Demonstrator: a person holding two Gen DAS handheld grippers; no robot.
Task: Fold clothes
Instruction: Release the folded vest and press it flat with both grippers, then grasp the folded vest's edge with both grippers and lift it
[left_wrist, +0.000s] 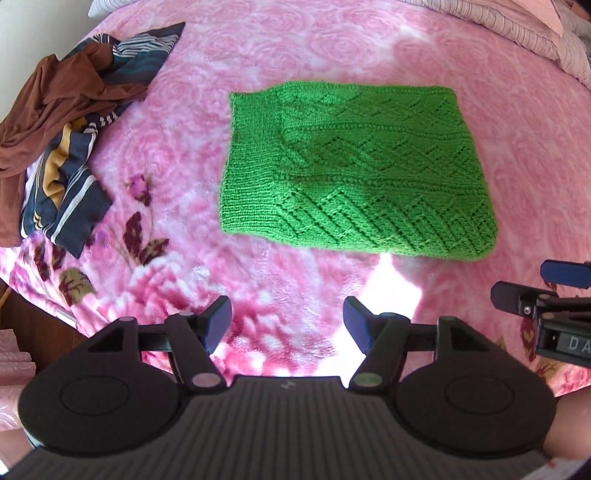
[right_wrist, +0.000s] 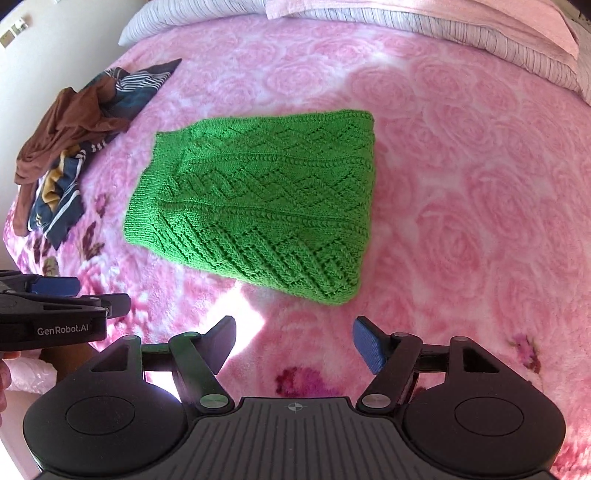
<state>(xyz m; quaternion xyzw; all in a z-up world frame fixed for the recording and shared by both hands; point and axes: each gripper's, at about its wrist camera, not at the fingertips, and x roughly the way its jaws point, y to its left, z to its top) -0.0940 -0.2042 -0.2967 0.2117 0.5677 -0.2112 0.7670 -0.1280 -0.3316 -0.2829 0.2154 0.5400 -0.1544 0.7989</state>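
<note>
Status: green knit sweater (left_wrist: 354, 166) lies folded into a neat rectangle mid-bed on the pink blanket (left_wrist: 332, 55), your left hand-held gripper (left_wrist: 286, 328) and right hand-held gripper (right_wrist: 293, 345) both wide and empty, while the brown-and-striped clothes heap (left_wrist: 62, 147) at the bed's left awaits you, unfolded.

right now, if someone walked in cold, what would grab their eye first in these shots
The bright green knitted sweater, folded into a neat rectangle, lies in the middle of the pink rose-patterned fleece blanket. To its left sits a crumpled heap: a brown garment on top of a navy striped one, not yet folded. Both grippers, left and right, hover near the sweater's near edge with fingers open, holding nothing.
</note>
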